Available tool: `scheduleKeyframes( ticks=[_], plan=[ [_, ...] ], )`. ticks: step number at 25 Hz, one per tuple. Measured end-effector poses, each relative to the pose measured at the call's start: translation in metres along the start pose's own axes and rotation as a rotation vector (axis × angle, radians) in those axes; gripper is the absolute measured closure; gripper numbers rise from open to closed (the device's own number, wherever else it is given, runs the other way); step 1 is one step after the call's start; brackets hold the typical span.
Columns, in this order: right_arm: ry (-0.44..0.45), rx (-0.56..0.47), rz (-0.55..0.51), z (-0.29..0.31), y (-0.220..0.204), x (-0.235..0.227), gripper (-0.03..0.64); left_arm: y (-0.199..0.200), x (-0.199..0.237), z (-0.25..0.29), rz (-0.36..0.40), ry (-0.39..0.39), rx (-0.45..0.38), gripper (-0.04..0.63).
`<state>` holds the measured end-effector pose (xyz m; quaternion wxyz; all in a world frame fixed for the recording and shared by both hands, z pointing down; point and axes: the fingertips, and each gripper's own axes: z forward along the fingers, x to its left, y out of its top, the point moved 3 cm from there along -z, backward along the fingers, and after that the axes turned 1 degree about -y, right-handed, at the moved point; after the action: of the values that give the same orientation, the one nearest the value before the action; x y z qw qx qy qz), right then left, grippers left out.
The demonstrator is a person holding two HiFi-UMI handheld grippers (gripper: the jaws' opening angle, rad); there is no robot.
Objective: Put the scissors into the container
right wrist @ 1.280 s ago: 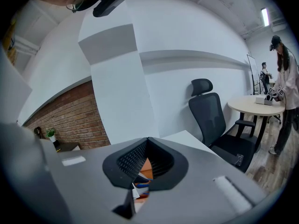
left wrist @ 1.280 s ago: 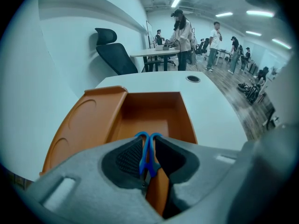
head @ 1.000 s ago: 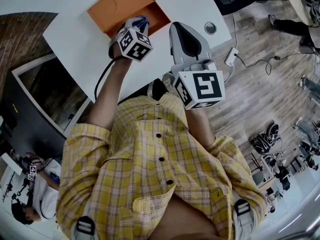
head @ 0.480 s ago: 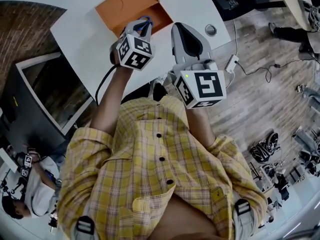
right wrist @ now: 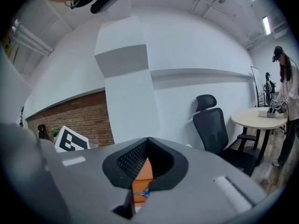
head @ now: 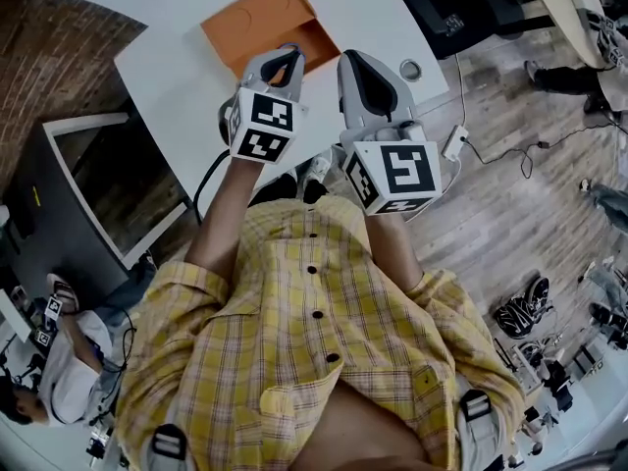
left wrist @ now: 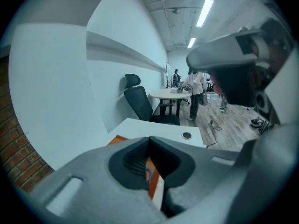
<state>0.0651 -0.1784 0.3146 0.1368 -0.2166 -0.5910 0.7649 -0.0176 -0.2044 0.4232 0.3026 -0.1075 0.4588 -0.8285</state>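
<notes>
scissors (right wrist: 142, 193) seem to lie in the orange container (head: 260, 18) already. left gripper (left wrist: 149, 141) and right gripper (right wrist: 147, 141) jaws are pressed together, empty. next: back away.

The orange container (head: 257, 20) lies by the desk's (head: 172, 86) far edge; the left hand-held gripper (head: 284, 59) and right hand-held gripper (head: 359, 65) hover side by side nearer.

orange container (head: 257, 20), white table (head: 172, 81), blue-handled scissors (left wrist: 147, 175), grey left gripper (head: 285, 62) and right gripper (head: 361, 67), black-and-white square-marker cubes (head: 263, 126), yellow plaid shirt (head: 314, 332), red-brown brick wall (right wrist: 79, 118), black chair (left wrist: 140, 104), pale wood-grain floor (head: 510, 165)
</notes>
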Motion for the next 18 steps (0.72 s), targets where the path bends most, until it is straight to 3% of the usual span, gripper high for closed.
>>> scheduleKeyframes(
  ticks=[7, 18],
  plan=[
    [0.002, -0.032, -0.015, -0.009, 0.011, 0.003, 0.611, 0.031, -0.007, -0.033, -0.044, 0.021, -0.093, 0.591],
    [-0.005, -0.078, -0.039, -0.013, 0.030, 0.014, 0.611, 0.080, -0.001, -0.093, -0.122, 0.066, -0.320, 0.591]
  ],
)
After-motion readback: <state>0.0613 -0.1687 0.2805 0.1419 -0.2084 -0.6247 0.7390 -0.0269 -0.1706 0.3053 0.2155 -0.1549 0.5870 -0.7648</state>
